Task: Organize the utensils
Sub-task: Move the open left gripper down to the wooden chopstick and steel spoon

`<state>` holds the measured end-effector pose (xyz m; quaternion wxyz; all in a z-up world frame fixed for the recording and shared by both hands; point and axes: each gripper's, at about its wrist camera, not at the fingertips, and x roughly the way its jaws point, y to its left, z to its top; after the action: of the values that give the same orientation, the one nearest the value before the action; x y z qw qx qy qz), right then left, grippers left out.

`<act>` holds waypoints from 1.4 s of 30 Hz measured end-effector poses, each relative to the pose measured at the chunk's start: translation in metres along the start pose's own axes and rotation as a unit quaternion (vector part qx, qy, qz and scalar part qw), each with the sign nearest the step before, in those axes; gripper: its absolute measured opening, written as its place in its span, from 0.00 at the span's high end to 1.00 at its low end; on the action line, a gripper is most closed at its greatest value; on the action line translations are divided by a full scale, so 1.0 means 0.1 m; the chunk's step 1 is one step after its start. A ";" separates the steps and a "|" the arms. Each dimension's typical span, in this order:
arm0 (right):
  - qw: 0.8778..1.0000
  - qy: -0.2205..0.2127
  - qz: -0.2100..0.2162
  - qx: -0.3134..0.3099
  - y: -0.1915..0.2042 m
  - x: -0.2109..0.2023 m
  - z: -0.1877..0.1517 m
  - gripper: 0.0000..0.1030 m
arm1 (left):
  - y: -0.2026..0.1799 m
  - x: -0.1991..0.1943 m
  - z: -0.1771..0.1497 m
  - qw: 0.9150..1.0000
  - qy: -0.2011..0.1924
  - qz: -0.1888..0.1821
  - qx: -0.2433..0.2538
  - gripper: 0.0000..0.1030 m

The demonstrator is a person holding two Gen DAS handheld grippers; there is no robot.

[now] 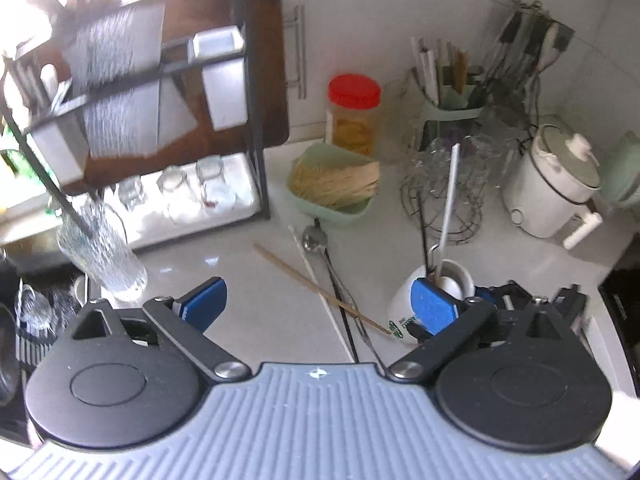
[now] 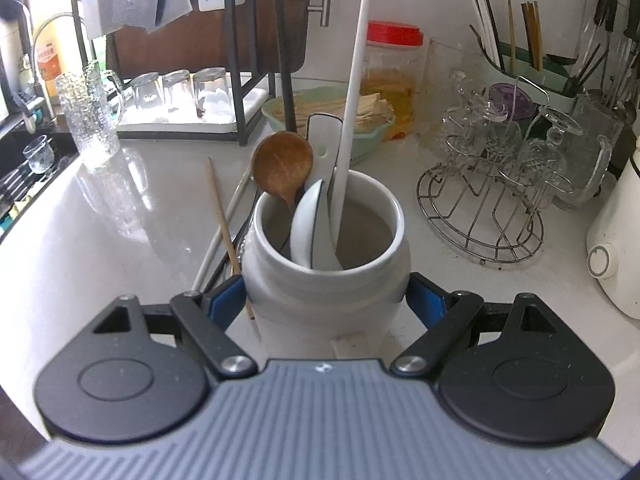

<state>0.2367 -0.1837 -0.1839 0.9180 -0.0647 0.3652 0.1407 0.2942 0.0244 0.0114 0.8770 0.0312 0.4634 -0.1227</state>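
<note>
My right tool (image 2: pixel 326 300) grips the white jar (image 2: pixel 326 276) on the bench (image 2: pixel 120 240), blue pads pressed to both its sides; a wooden spoon (image 2: pixel 283 166), white spoons and chopsticks stand inside. My left tool (image 1: pixel 320 304) is spread wide, holding nothing, above loose chopsticks (image 1: pixel 320 284) and a metal spoon (image 1: pixel 316 238).
</note>
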 end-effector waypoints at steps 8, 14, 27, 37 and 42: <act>1.000 0.016 0.003 0.000 -0.13 0.01 0.05 0.14 | -0.12 -0.27 0.43 0.995 0.067 -0.063 -0.025 0.02; 1.000 0.019 0.007 -0.001 -0.15 0.02 0.05 0.14 | -0.20 -0.25 0.51 0.990 0.109 -0.086 -0.035 0.02; 1.000 0.020 0.010 -0.002 -0.17 0.03 0.07 0.14 | -0.06 -0.17 0.59 0.984 0.127 -0.101 -0.073 0.02; 1.000 0.014 -0.008 0.013 -0.11 0.04 0.07 0.14 | 0.00 0.08 0.52 0.985 0.096 -0.123 -0.075 0.02; 0.999 0.010 -0.023 0.024 -0.07 0.05 0.07 0.14 | 0.09 0.48 0.40 0.987 0.104 -0.101 -0.073 0.02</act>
<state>0.2469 -0.1872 -0.1823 0.9184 -0.0526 0.3763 0.1100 0.3547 0.0176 -0.0058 0.8072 -0.0675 0.5606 -0.1723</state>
